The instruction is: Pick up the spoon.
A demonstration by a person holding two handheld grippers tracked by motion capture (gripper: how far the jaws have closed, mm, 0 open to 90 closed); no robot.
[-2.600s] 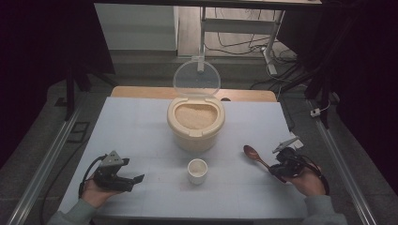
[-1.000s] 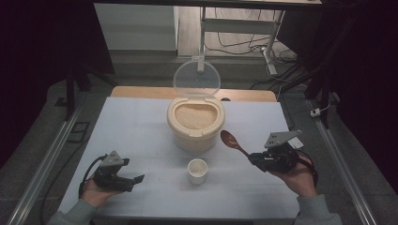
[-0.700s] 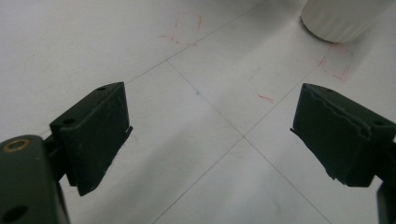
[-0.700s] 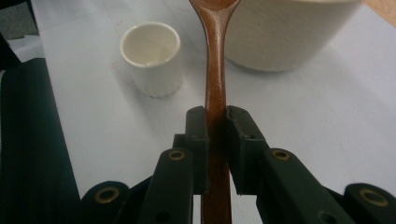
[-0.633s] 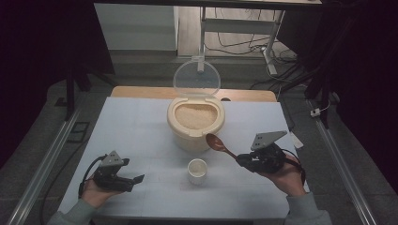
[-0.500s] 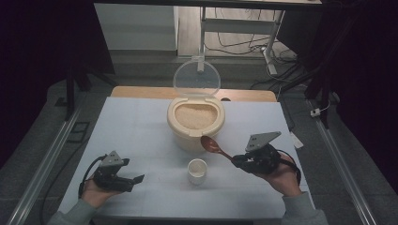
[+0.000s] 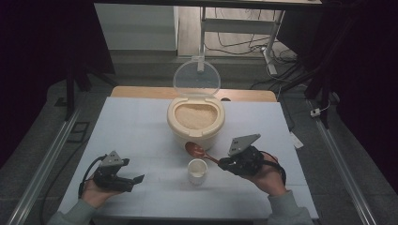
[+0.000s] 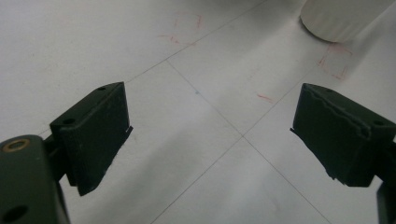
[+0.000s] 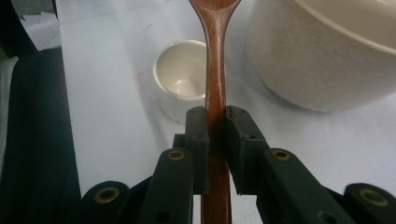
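Black jaws of the left gripper stand wide apart with nothing between them, the tool resting low over the white table at the near left; in the left gripper view only bare tabletop lies between the pads. The right gripper, at the near right, is clamped on the handle of a wooden spoon, the jaws pressed tight against both sides of the handle in the right gripper view. The spoon's bowl points away toward the table's middle, above and just behind a small white cup, which looks empty. Just beyond the spoon stands a cream container filled with rice, its clear lid upright behind it.
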